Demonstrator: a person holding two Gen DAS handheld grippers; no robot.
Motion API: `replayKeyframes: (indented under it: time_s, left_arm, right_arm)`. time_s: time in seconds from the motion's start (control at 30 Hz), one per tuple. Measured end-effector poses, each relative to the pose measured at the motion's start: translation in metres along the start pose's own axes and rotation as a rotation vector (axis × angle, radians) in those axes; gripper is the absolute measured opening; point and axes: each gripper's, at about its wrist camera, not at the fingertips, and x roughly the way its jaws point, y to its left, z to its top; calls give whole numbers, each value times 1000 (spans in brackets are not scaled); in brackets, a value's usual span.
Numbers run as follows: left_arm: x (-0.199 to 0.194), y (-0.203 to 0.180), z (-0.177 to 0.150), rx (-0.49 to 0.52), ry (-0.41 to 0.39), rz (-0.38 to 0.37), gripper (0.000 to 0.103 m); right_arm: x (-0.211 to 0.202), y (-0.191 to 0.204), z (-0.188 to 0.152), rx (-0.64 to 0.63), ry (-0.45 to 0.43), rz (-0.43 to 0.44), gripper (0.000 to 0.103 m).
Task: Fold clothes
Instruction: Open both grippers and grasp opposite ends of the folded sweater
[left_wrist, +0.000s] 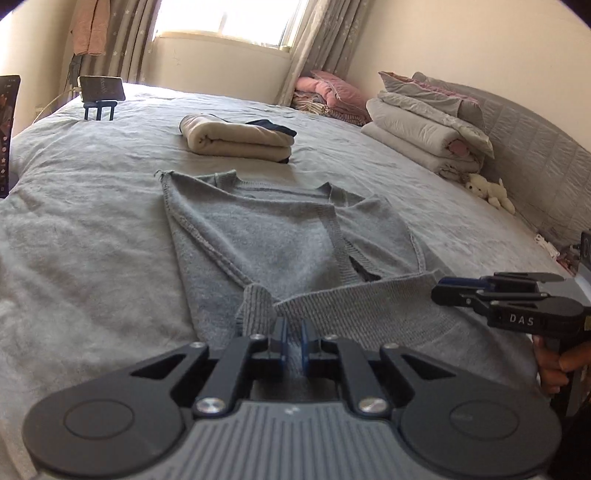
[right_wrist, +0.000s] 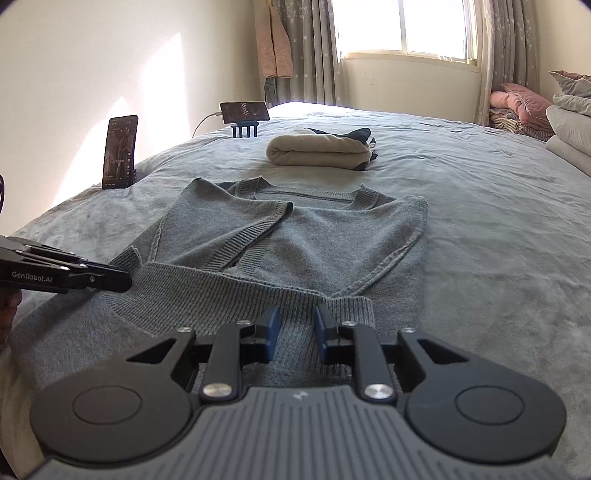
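Both fingers pinch grey sweater hem (bed, sunlit curtained window).

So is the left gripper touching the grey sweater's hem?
Touching: the left wrist view shows the left gripper pinching the ribbed hem of the grey sweater between its blue pads.
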Motion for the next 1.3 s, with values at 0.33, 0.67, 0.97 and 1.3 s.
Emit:
replayKeyframes:
  time_s: [0.33, 0.67, 0.97, 1.3]
  left_arm:
    - [-51, -19, -1, 245, 16, -16, 36]
    - [-99, -59, -28, 598, 94, -143, 41]
    - [-82, -64, -53, 745, 196, -89, 41]
    - [-86, -59, -51, 745, 156, -58, 12]
  right_arm:
    - [-53, -3, 4, -127, 43, 93, 31]
    - [-97, 26, -14, -407, 146, 193, 46]
    - [-84, 27, -36, -527, 250, 164, 46]
    - [-80, 23, -41, -577, 212, 106, 15]
